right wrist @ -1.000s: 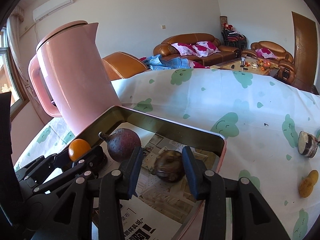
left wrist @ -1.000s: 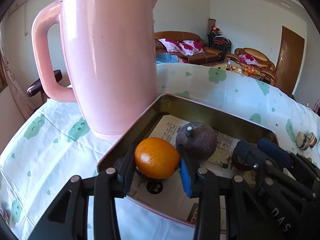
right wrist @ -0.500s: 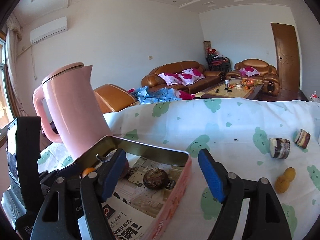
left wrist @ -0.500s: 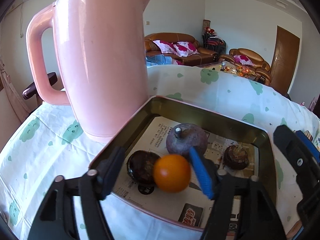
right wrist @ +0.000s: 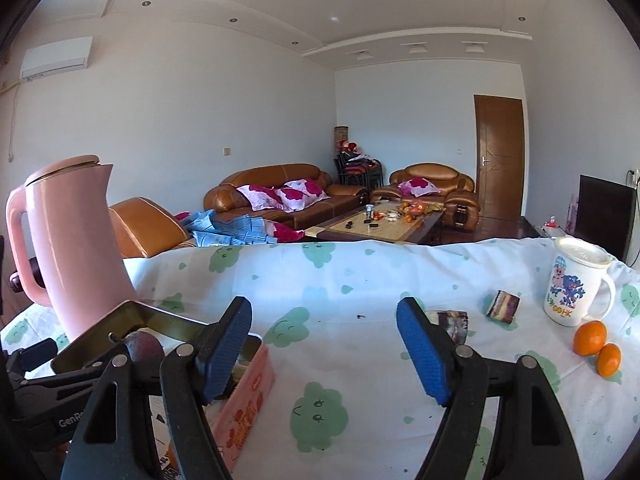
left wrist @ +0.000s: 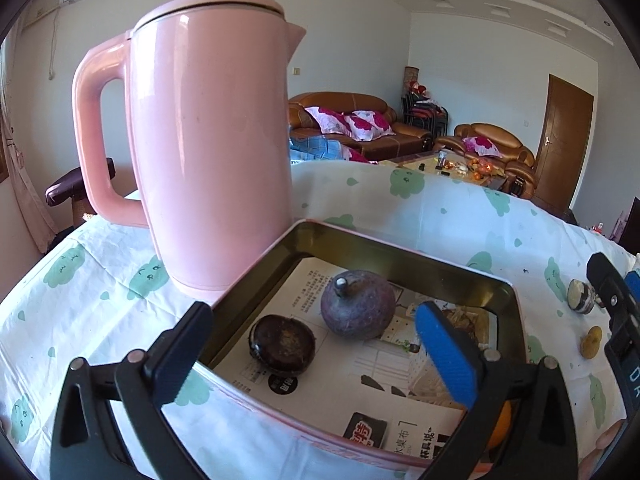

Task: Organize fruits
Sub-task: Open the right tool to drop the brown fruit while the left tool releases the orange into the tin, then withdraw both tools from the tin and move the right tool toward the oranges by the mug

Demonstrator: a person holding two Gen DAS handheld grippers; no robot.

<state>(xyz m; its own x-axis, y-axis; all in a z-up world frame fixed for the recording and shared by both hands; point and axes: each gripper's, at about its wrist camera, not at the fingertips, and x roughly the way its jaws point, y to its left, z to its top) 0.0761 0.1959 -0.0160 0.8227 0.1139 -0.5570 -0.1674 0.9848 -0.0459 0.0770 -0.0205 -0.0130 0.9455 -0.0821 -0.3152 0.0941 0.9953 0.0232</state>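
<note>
A pink-sided tin tray (left wrist: pixel 400 244) lined with newspaper holds a round purple fruit (left wrist: pixel 356 306) and a flat dark brown fruit (left wrist: pixel 282 344). An orange (left wrist: pixel 500 426) lies in its near right corner, mostly hidden behind my finger. My left gripper (left wrist: pixel 314 356) hangs over the tray's near rim, its jaws opening wide with nothing pressed between them. My right gripper (right wrist: pixel 326 350) stands open above bare tablecloth, just right of the tray (right wrist: pixel 248 384). Two oranges (right wrist: pixel 590 338) sit on the cloth at the far right.
A tall pink kettle (left wrist: pixel 208 152) stands against the tray's left side. A lidded cartoon mug (right wrist: pixel 572 284) and two cake slices (right wrist: pixel 502 306) stand on the right of the table. The table's far edge drops off toward the sofas.
My left gripper let go of the orange, which rolled to the tray's near right corner. The right gripper released a dark fruit in the tray, rose and swung right over the cloth.
</note>
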